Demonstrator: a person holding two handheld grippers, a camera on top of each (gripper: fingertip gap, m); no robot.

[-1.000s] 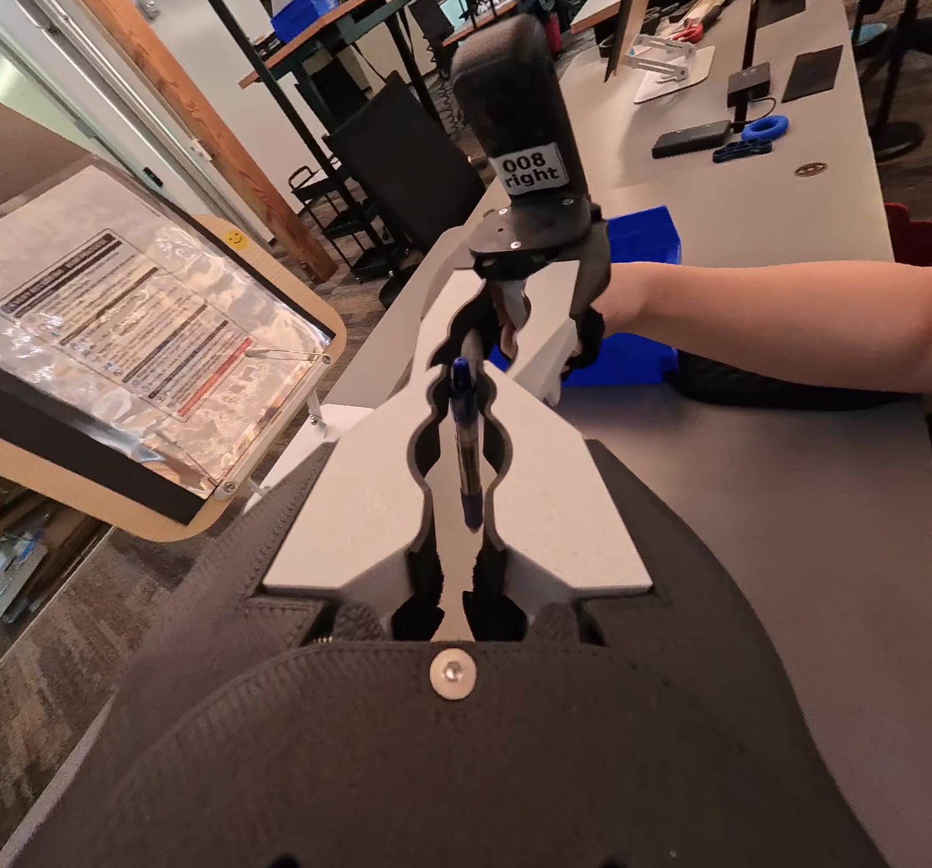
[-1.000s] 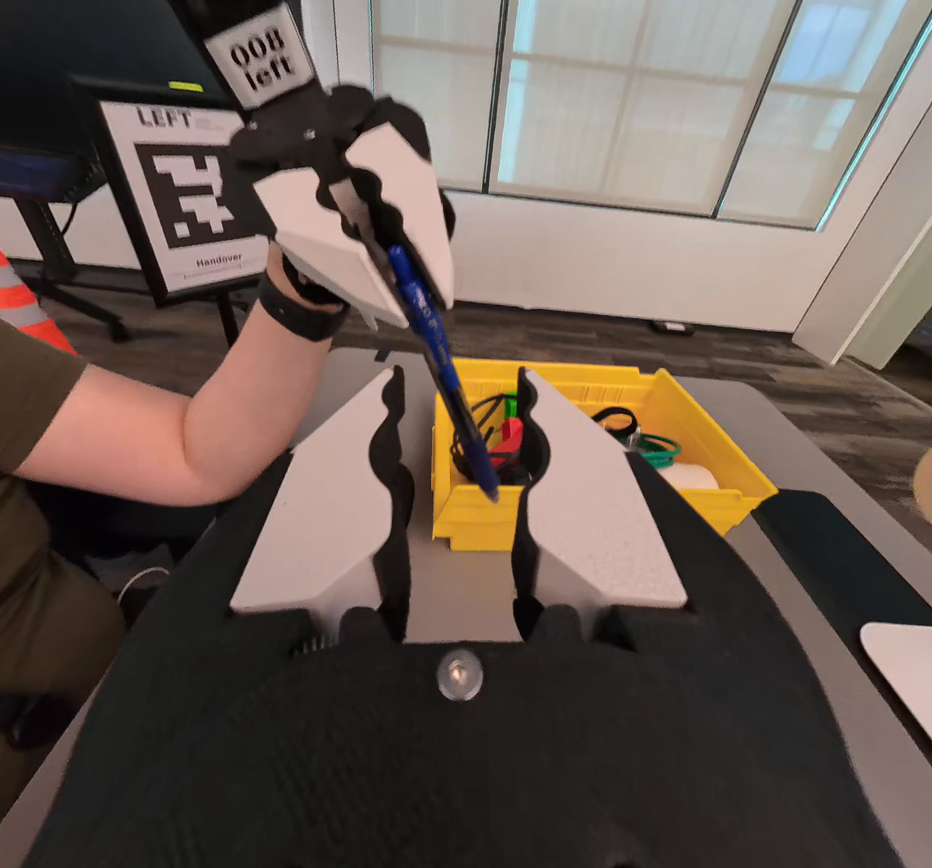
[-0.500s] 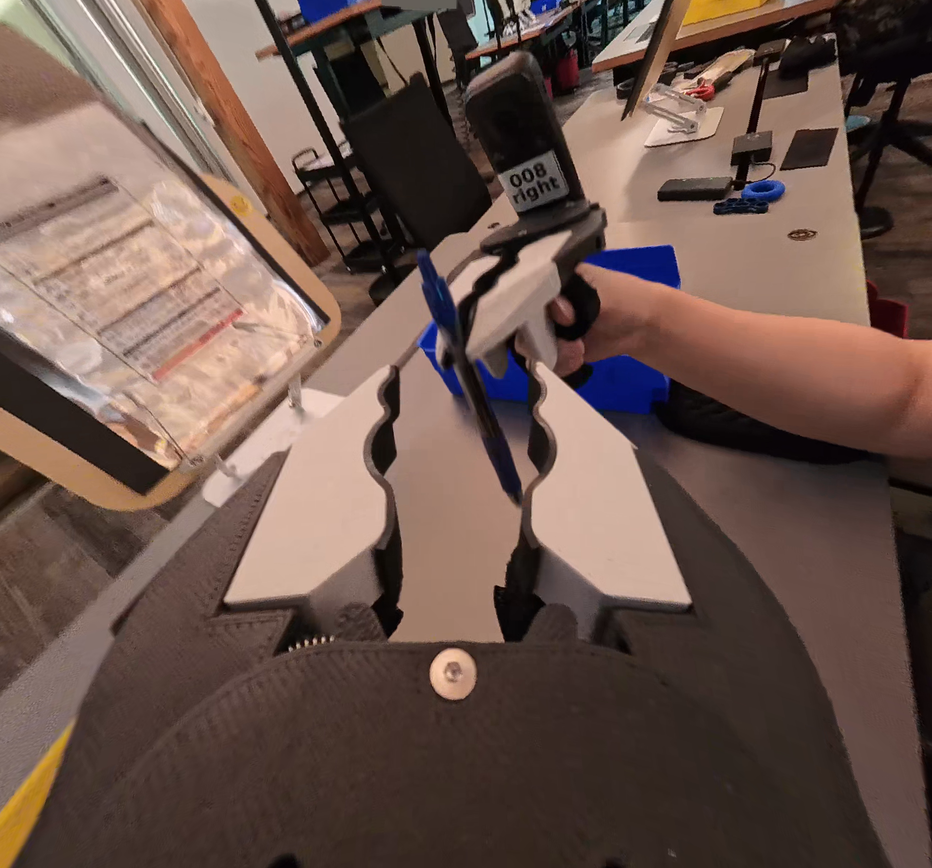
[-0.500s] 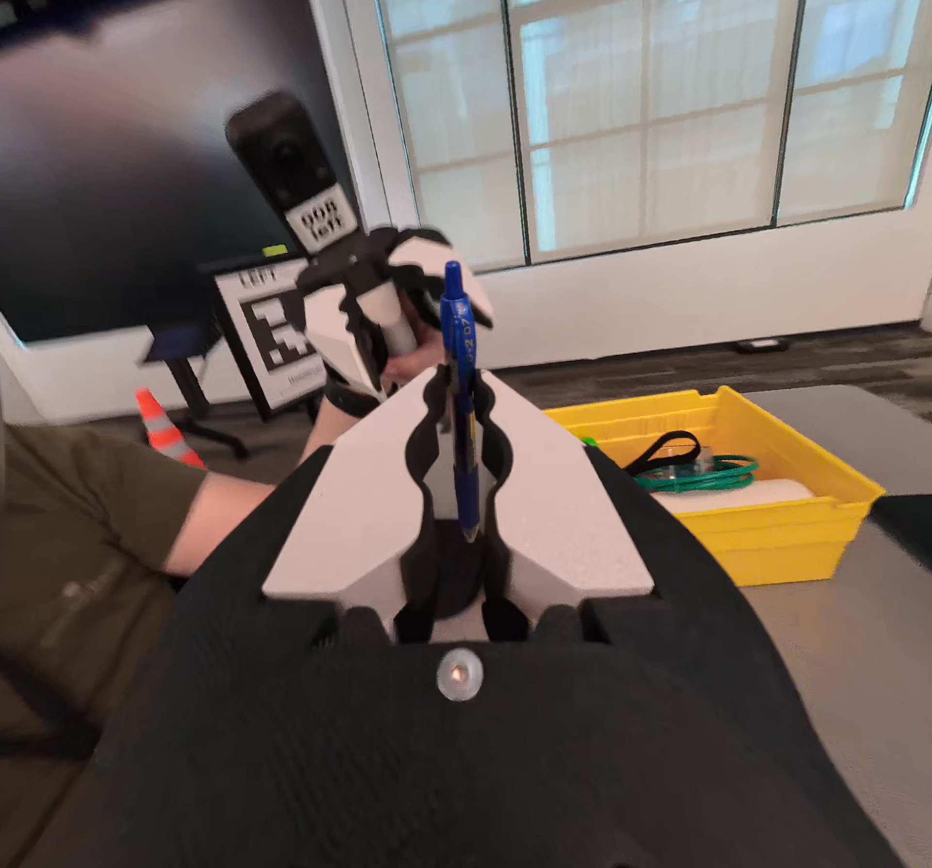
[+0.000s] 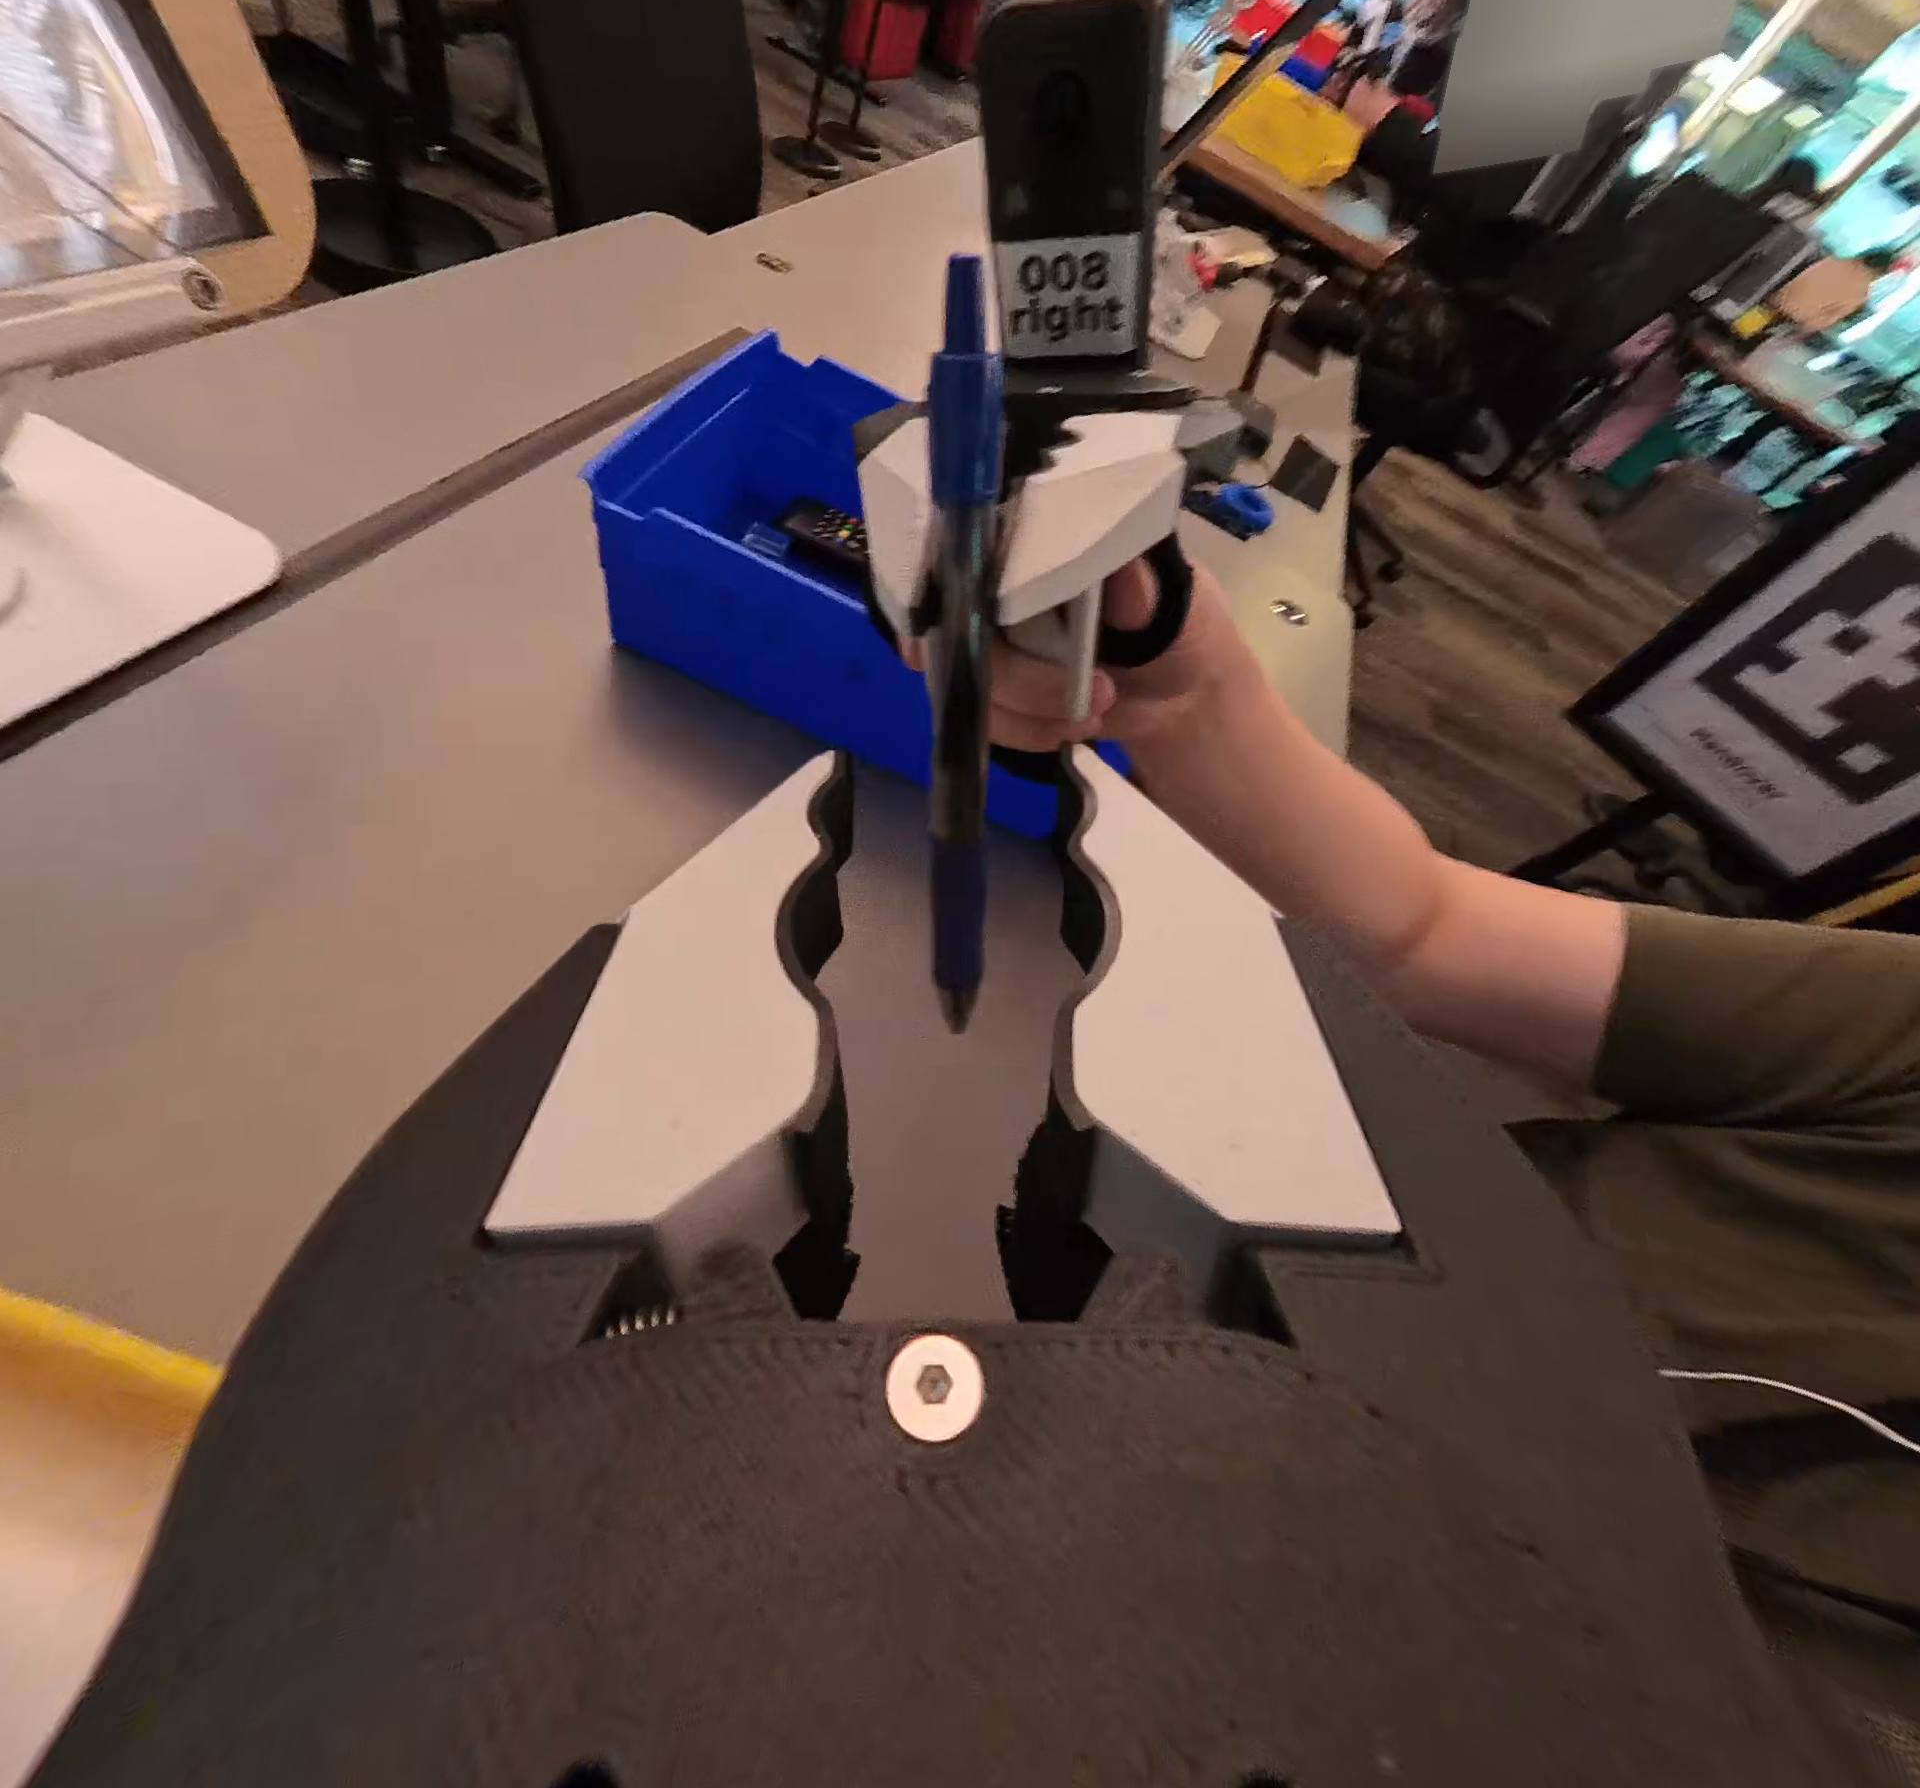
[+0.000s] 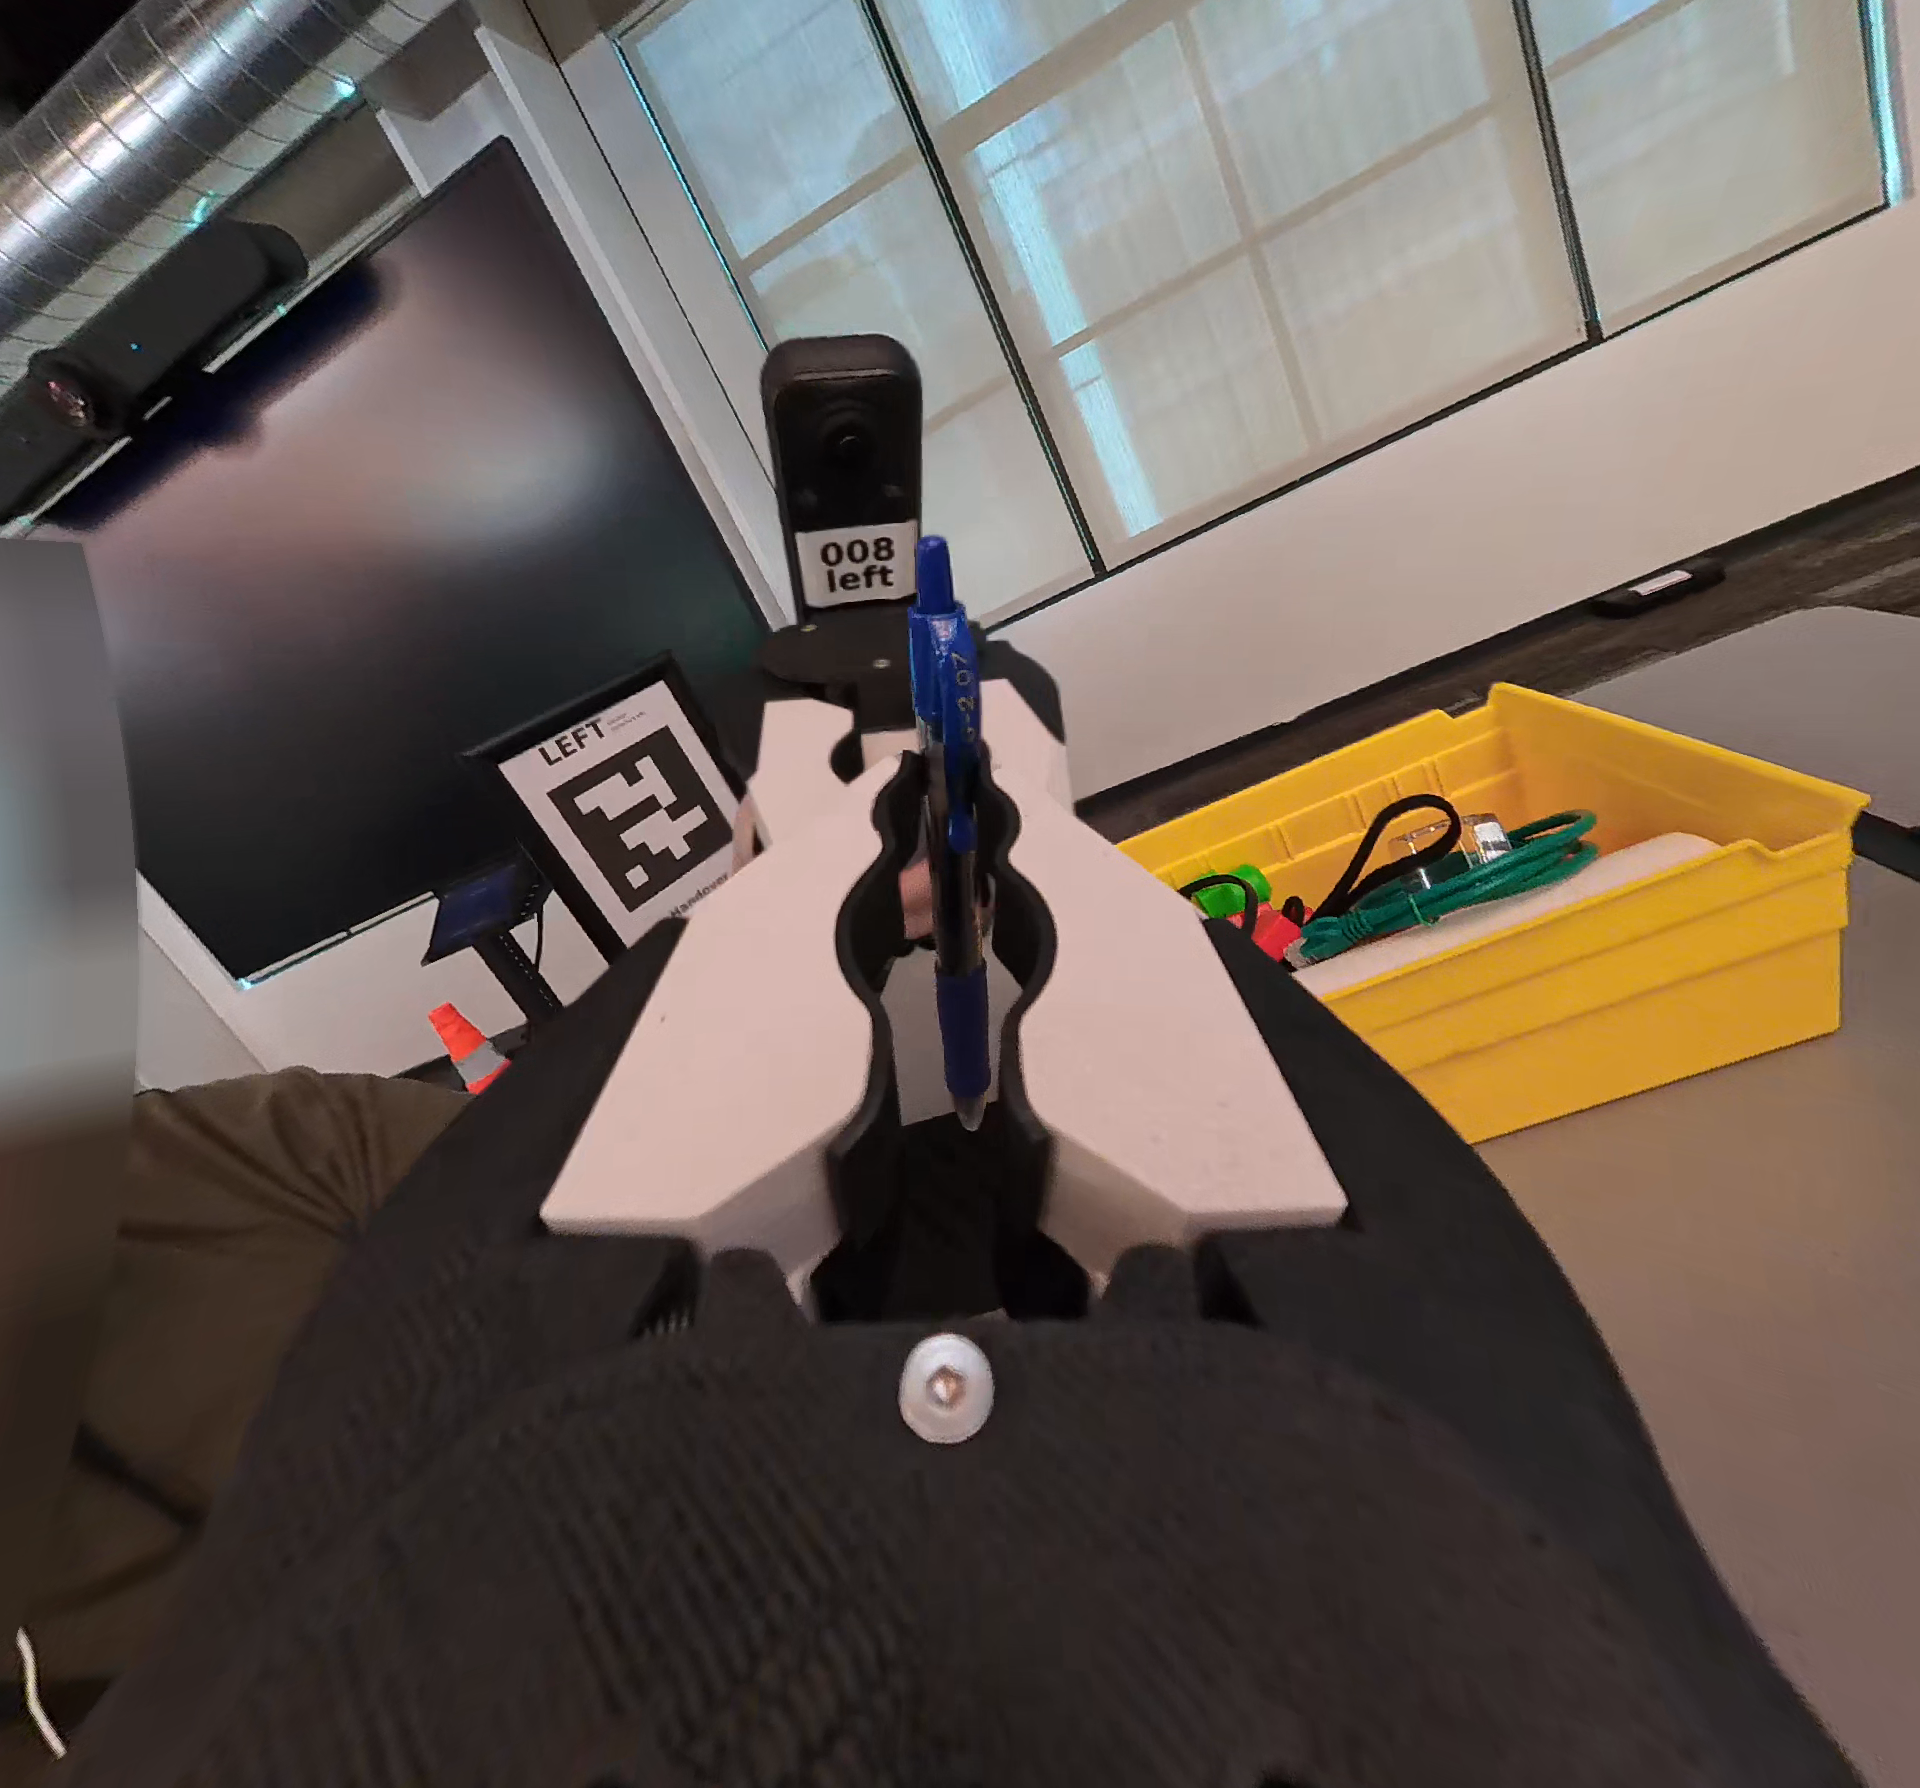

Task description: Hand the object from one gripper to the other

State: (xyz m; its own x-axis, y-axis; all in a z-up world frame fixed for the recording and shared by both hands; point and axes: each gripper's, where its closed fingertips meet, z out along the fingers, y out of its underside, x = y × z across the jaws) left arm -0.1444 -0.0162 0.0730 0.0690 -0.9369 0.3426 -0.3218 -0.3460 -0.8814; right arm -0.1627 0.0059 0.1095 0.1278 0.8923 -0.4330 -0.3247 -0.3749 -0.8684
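A blue pen (image 5: 961, 647) stands upright, tip down, clamped between the white fingers of my right gripper (image 5: 982, 491), which a hand holds just ahead of my left gripper (image 5: 951, 782). My left gripper is open and empty; the pen's lower end hangs between its spread fingers without touching them. In the right wrist view my right gripper (image 6: 945, 772) is shut on the pen (image 6: 948, 855) near its middle. The left gripper (image 6: 894, 730) shows close behind it, partly hidden.
A blue bin (image 5: 748, 533) with a remote in it sits on the grey table (image 5: 312, 855) behind the grippers. A yellow bin (image 6: 1558, 990) holding cables stands to the right. A framed marker sign (image 6: 634, 824) and a white stand base (image 5: 104, 543) are nearby. My left and right fingertips are right by each other.
One second ago my left gripper held the pen inside the open right gripper. The right gripper then shut on it, the left let go, and the pen now stands upright in the right gripper.
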